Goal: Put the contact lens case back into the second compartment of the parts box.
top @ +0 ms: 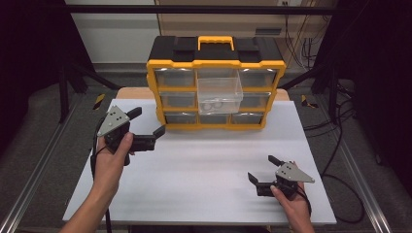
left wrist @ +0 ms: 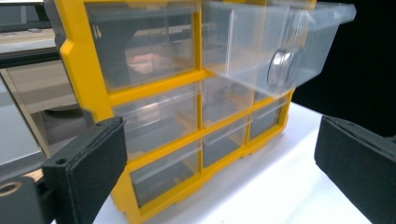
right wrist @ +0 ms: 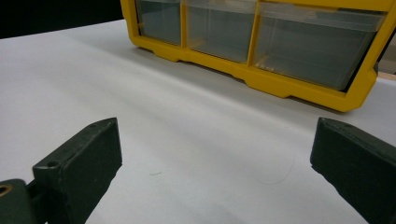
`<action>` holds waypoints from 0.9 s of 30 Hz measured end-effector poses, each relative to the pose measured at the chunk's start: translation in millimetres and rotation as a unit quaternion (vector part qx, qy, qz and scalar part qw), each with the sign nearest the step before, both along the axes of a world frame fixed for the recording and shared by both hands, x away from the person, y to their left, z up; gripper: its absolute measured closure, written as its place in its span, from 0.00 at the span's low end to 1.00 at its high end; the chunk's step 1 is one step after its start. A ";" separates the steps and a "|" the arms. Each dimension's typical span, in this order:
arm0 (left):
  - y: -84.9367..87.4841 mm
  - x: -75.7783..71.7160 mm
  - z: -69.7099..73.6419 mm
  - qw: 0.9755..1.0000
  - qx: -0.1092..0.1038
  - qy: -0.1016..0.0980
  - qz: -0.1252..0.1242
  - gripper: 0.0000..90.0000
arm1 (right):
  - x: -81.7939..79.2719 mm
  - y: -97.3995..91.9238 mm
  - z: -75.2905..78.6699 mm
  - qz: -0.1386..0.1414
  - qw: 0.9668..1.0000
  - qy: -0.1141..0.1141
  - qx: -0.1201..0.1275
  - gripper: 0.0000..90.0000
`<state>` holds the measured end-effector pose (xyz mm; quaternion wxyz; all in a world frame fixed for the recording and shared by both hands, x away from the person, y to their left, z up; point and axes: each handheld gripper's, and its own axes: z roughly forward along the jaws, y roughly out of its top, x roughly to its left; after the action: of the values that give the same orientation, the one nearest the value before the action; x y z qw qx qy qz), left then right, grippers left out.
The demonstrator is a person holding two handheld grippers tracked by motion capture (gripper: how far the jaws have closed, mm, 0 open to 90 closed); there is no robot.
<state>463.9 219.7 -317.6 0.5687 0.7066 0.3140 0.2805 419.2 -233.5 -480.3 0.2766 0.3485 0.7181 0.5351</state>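
A yellow and black drawer organizer [top: 216,62] stands at the back middle of the white table [top: 204,165]. Its clear drawer [top: 219,92] in the middle column, top row, is pulled out, with small round pieces [top: 214,104] on its floor. My left gripper [top: 147,121] is held open just left of the organizer's lower left corner, empty. In the left gripper view the open gripper [left wrist: 219,168] faces the organizer [left wrist: 84,74], with the pulled-out drawer [left wrist: 275,42] and a round piece [left wrist: 280,65] at upper right. My right gripper [top: 263,168] is open and empty near the front right of the table; the right gripper view looks past that gripper [right wrist: 215,168] to the organizer's bottom row [right wrist: 261,42].
Black frame bars and cables [top: 340,141] run around the table. The table's white top stretches between the two grippers and in front of the organizer. The other clear drawers [top: 175,99] are pushed in.
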 end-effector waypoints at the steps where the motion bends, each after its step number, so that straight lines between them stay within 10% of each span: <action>1: 0.3 -0.8 -1.8 1.000 0.001 -0.002 0.002 0.03 | -0.3 0.0 -0.1 -0.001 1.000 0.000 0.001 0.03; 8: -3.2 -8.6 -18.6 1.000 0.027 -0.005 -0.009 0.03 | -0.8 -0.7 0.2 -0.003 1.000 0.000 0.003 0.03; 27: 24.2 -28.5 -60.0 1.000 -0.003 0.008 0.002 0.03 | -1.9 -2.4 1.5 -0.005 1.000 -0.003 0.005 0.03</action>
<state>435.4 243.9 -377.7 0.5680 0.7064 0.3208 0.2747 417.3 -235.9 -478.7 0.2793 0.3519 0.7128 0.5386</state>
